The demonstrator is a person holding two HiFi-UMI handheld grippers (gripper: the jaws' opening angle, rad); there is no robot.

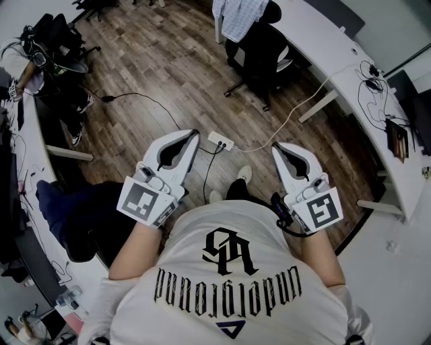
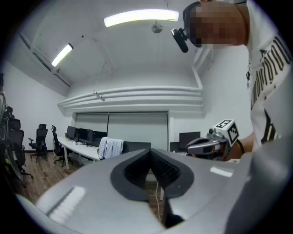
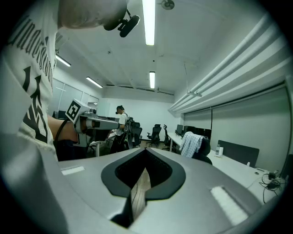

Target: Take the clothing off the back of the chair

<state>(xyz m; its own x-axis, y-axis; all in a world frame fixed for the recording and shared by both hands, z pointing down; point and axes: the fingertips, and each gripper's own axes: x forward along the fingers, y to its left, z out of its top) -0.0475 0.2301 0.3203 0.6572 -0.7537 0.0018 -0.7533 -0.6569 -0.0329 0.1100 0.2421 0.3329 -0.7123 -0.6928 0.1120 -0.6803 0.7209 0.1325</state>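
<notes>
The head camera looks steeply down from above the person, with the chair (image 1: 259, 50) far ahead at the picture's top. The left gripper (image 1: 194, 135) and right gripper (image 1: 277, 148) each carry a camera close behind the jaws, facing level toward that chair, well away. All three views share the chair and its checked shirt (image 1: 239, 17).

The wood-plank floor (image 1: 168, 60) carries a black office chair (image 1: 261, 52), a white power strip (image 1: 221, 141) and a black cable (image 1: 108, 99) trailing across it.
</notes>
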